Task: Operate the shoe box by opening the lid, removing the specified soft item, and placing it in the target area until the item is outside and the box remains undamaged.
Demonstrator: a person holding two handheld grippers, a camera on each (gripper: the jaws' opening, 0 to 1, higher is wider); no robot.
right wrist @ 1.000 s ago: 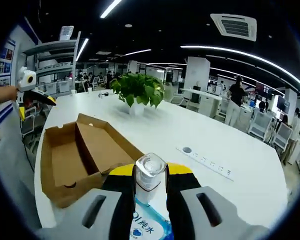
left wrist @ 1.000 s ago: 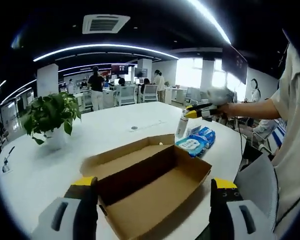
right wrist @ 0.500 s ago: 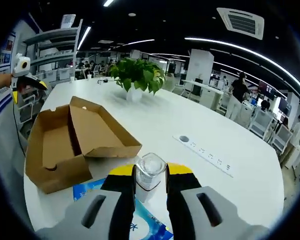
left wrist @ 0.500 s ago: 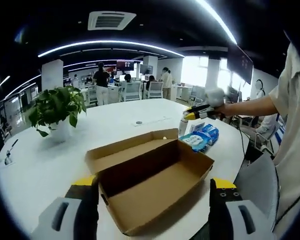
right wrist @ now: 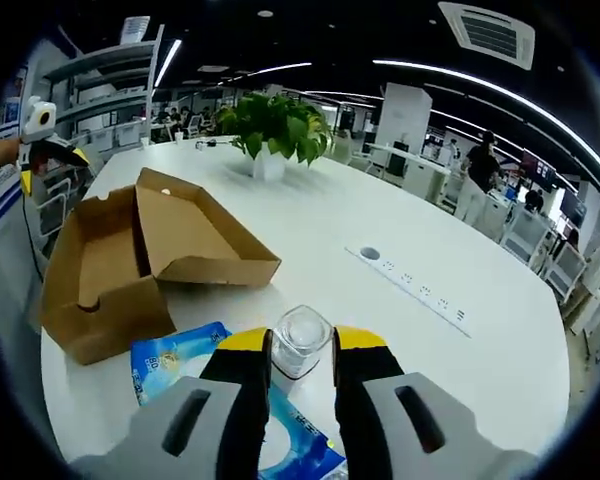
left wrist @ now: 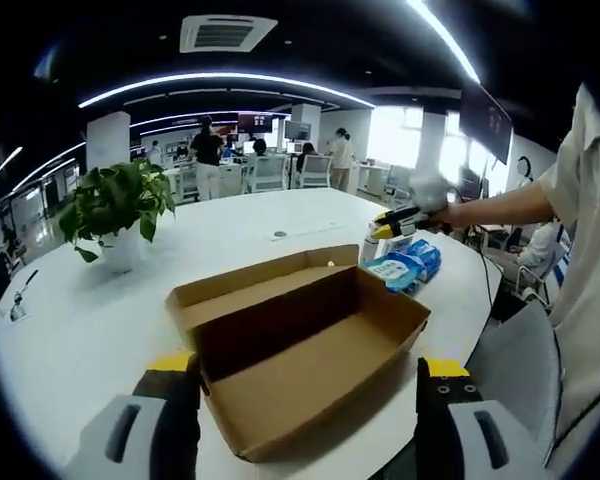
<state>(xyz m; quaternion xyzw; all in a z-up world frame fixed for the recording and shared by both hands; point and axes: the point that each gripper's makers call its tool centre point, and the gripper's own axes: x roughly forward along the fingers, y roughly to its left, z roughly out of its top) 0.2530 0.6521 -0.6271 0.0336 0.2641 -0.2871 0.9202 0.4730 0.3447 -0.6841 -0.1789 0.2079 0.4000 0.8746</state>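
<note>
Open box (left wrist: 310, 350) lies on the white tabletop (left wrist: 90, 320) with its lid (right wrist: 195, 235) folded back flat; the interior seen in the left gripper view is bare cardboard. The soft item, a blue pack (right wrist: 180, 355) with printed label, lies outside the box, just beside its near wall in the right gripper view and beyond its far corner in the left gripper view (left wrist: 405, 265). The left hand-held gripper (left wrist: 300, 420) stands spread wide, holding nothing, with the box between and beyond its 2 jaws. The right hand-held gripper (right wrist: 300, 385) is pinching a small clear bottle (right wrist: 300, 340) by its body, directly above the pack; the same gripper shows at a distance in the left gripper view (left wrist: 400, 220).

Judged from the layout, the step in hand is setting out or clearing items beside the box. To do it well, the bottle should be kept upright, lowered onto bare tabletop rather than onto the yielding pack, and released only once it stands. The left jaws should stay clear of the thin cardboard walls, which would crease under a squeeze.

Hard to make out: the bottle's base and contents, hidden by the jaws; the pack's lower part, cut off behind the right gripper; the label text; any marked target area. A plant (right wrist: 275, 125) stands well apart
</note>
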